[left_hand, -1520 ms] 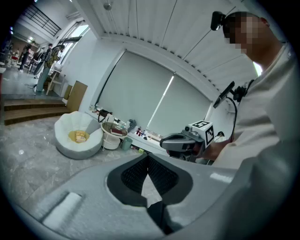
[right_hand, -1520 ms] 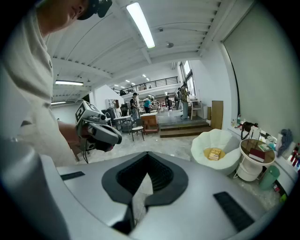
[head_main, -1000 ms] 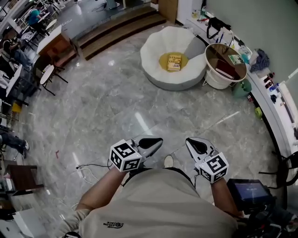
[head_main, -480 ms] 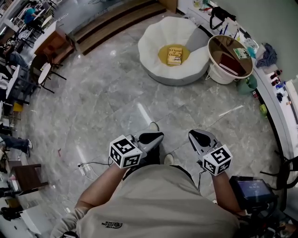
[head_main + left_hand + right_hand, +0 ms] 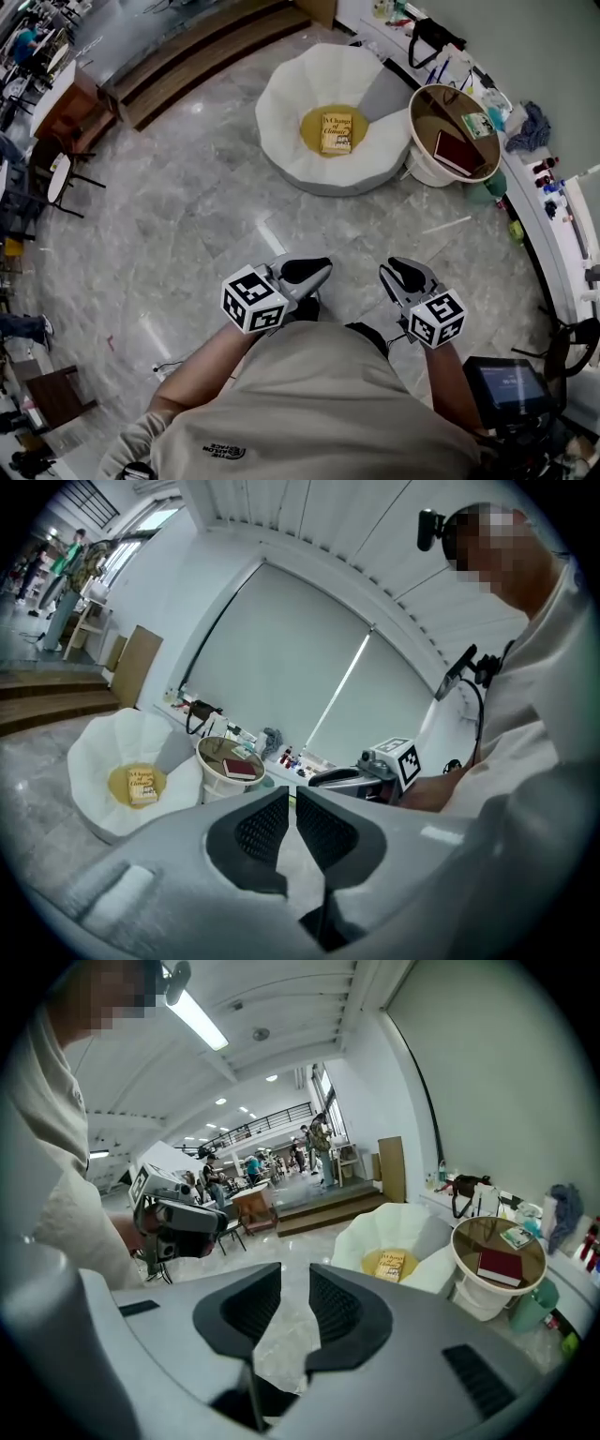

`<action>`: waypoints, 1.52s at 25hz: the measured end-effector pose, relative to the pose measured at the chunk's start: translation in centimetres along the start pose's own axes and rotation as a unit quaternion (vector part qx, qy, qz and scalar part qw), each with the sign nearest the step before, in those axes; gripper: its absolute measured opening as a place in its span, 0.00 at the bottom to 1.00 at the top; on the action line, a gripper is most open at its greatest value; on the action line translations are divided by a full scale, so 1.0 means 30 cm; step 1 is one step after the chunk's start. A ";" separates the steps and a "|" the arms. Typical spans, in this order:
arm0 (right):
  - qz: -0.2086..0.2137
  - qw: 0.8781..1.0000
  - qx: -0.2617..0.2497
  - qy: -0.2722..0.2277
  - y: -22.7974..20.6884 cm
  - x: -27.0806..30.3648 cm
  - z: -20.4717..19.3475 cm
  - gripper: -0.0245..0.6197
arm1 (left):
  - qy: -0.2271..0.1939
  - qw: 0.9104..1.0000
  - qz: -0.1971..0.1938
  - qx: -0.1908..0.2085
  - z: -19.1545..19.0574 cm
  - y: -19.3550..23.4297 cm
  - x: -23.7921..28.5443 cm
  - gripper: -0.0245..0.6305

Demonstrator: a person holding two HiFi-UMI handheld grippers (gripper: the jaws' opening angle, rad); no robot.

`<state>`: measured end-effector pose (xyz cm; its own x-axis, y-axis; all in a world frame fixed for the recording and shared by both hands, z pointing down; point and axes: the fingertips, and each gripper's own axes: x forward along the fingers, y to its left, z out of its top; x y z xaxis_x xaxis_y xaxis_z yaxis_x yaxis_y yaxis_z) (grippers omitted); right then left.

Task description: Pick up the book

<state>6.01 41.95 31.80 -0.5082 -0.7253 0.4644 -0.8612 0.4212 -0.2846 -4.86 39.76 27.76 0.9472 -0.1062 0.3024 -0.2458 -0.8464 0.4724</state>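
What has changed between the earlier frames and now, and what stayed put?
The person walked toward the white chair, bringing the yellow book nearer both grippers. The right gripper has just been opening its jaws, with nothing between them; the left gripper has parted its jaws to a thin slit. Unchanged: the yellow book lies on the chair's cushion, the red book on the round table.

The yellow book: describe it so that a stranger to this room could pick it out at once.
Find the white petal-shaped chair on the marble floor, beside a round side table. The yellow book lies flat on the yellow cushion in its hollow. The other book nearby is dark red and lies on the table, not in the chair.
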 end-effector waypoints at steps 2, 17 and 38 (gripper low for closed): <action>-0.006 1.000 0.012 0.000 -0.057 0.099 0.051 0.20 | 0.004 1.000 -0.009 0.000 0.049 0.105 0.000 0.05; 0.034 0.994 0.085 0.059 -0.649 0.768 0.148 0.20 | 0.024 0.998 0.036 -0.049 0.262 0.689 0.182 0.05; 0.051 0.956 0.216 0.192 -1.709 1.883 -0.356 0.22 | 0.112 0.986 0.040 -0.113 0.329 1.560 1.008 0.05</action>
<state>21.36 -14.79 81.59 -0.6277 -0.4047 0.6650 -0.7636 0.1544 -0.6269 14.31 -8.22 50.85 0.8601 -0.0279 0.5093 -0.3806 -0.6999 0.6044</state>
